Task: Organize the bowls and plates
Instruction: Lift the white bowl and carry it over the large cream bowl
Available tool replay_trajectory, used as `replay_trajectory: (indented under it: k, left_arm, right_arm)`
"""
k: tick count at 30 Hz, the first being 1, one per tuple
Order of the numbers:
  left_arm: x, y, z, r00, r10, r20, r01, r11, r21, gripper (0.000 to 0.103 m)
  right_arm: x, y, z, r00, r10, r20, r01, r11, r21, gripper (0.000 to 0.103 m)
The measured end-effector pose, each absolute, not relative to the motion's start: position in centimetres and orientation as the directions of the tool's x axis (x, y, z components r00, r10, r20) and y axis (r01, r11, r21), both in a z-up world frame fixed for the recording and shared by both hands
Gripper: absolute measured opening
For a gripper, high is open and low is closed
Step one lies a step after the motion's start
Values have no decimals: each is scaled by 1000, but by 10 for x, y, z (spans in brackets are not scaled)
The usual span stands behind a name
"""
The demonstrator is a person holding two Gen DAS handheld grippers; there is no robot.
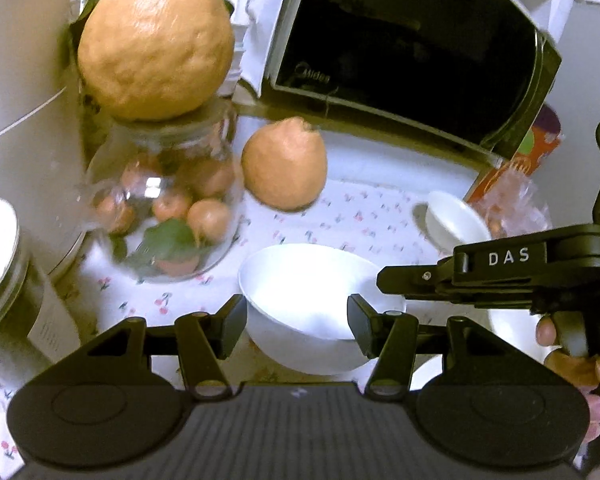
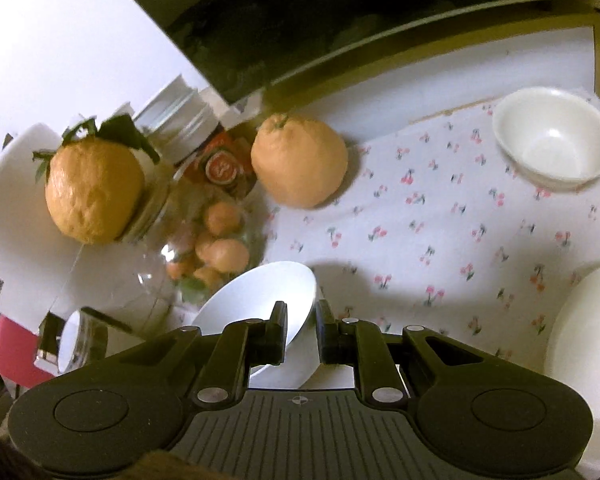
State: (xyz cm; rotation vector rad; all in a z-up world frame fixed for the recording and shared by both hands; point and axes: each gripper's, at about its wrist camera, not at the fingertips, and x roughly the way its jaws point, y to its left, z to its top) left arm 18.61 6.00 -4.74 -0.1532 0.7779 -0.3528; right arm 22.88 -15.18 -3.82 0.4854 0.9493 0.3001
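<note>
A white bowl sits low in the left wrist view, between the fingers of my open left gripper. My right gripper is shut on the rim of this white bowl and holds it tilted; it reaches in from the right in the left wrist view. A small white bowl stands on the cherry-print cloth at the far right; it also shows in the left wrist view. A larger white dish lies at the right edge.
A glass jar of small oranges with a big citrus fruit on top stands left. Another citrus fruit lies behind the bowl. A black microwave stands at the back. A lidded jar is at the far left.
</note>
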Motion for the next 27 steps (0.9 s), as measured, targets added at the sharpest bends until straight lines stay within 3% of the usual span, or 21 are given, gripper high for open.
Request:
replay_trajectory:
  k: [18,27]
  left_arm:
    - [178,55,-61,567,-327,-756,289,939,-189,50]
    - [179,60,-56,569,-352,-744,260,934,-243,61]
  right_arm:
    - [215,-154,-57,517,492,-700,-11,822,570,18]
    - [216,-155,-58,511,501,-699,1,812,583,19]
